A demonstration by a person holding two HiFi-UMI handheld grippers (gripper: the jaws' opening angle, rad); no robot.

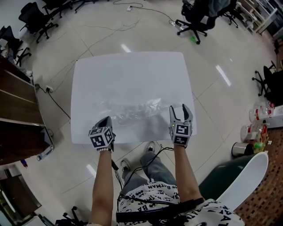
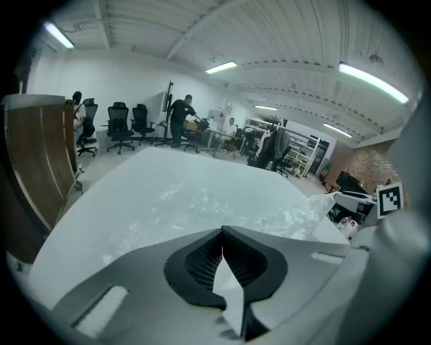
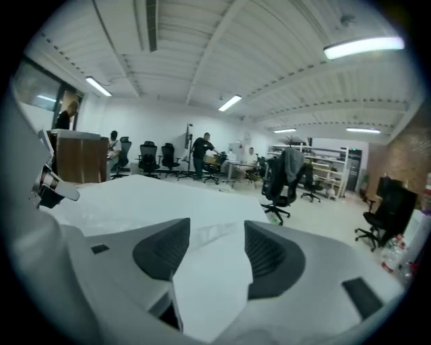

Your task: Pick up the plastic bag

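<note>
A clear, crumpled plastic bag (image 1: 132, 110) lies on the near half of the white table (image 1: 128, 75). My left gripper (image 1: 107, 120) hovers at the table's near edge, just left of the bag, with its jaws shut and nothing visible between them. In the left gripper view the bag (image 2: 195, 202) spreads over the tabletop just beyond the closed left gripper (image 2: 221, 236). My right gripper (image 1: 180, 108) is over the bag's right end and stands open. In the right gripper view only white tabletop (image 3: 135, 195) shows between the pads of the right gripper (image 3: 217, 246).
A brown cabinet (image 1: 17, 110) stands left of the table. A white chair (image 1: 247, 181) and several bottles (image 1: 258, 126) are at the right. Black office chairs (image 1: 196, 17) and cables (image 1: 132, 9) are on the floor beyond. People (image 2: 182, 118) stand far behind.
</note>
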